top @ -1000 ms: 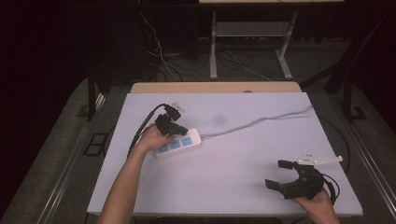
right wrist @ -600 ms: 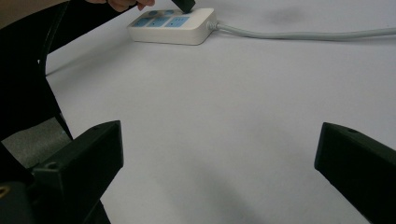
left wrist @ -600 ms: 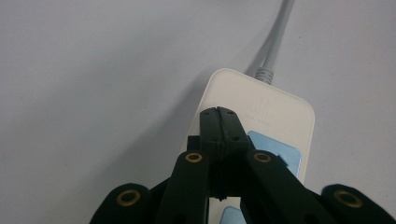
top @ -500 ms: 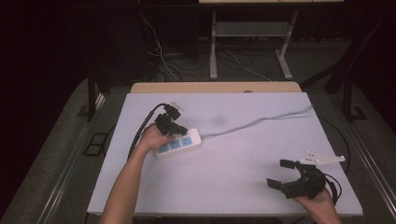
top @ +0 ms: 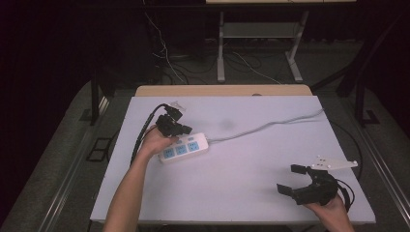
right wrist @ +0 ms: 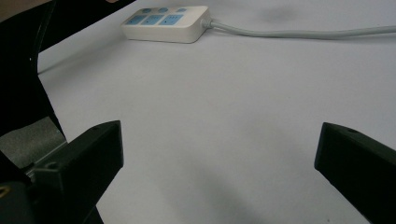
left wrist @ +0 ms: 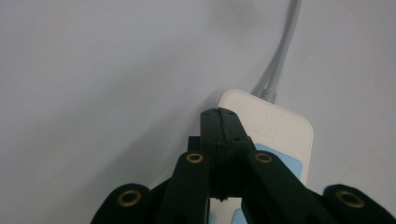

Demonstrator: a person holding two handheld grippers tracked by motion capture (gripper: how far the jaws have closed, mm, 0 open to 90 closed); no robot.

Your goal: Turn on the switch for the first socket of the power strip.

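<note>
the left gripper (left wrist: 219, 114), jaws together, sits over the power strip (top: 186, 147) on the counter's (top: 241, 193) left. press its closed tip squarely and gently. the right gripper (top: 294, 180) waits apart, jaws wide.

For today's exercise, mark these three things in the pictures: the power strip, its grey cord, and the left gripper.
power strip (top: 186, 147): high view, its blue socket face.
grey cord (top: 270, 125): high view, mid-length on the table.
left gripper (left wrist: 218, 120): left gripper view, tips of the shut jaws.
</note>
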